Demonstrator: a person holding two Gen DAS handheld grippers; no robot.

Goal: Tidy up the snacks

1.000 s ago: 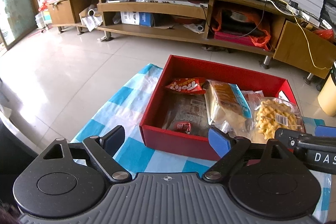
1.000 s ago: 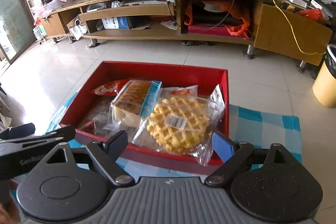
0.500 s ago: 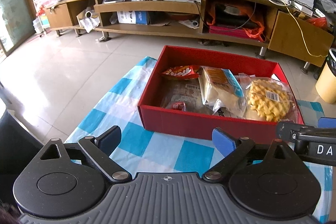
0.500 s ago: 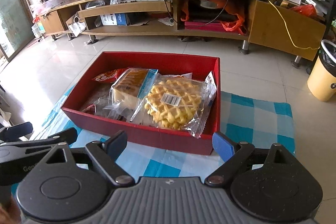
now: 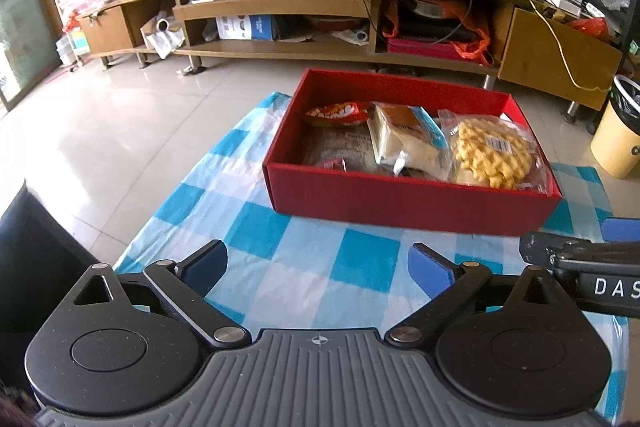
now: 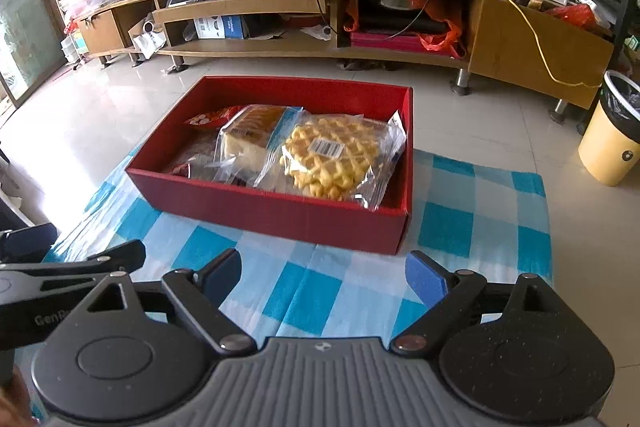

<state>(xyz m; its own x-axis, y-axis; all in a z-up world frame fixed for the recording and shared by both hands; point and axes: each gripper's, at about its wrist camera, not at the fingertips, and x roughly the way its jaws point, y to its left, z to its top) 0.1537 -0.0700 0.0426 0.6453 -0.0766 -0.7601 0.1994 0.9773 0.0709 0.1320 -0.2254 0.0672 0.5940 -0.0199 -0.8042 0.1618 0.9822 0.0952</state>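
**Snacks boxed, both grippers empty**

The red box (image 5: 412,203) sat on the blue checked cloth (image 5: 280,267), holding the waffle pack (image 6: 336,157), cake pack (image 6: 250,141) and red snack bag (image 5: 338,111). The left gripper (image 5: 318,265) was opening with nothing between its jaws; the right gripper (image 6: 322,275) hung spread wide and empty.
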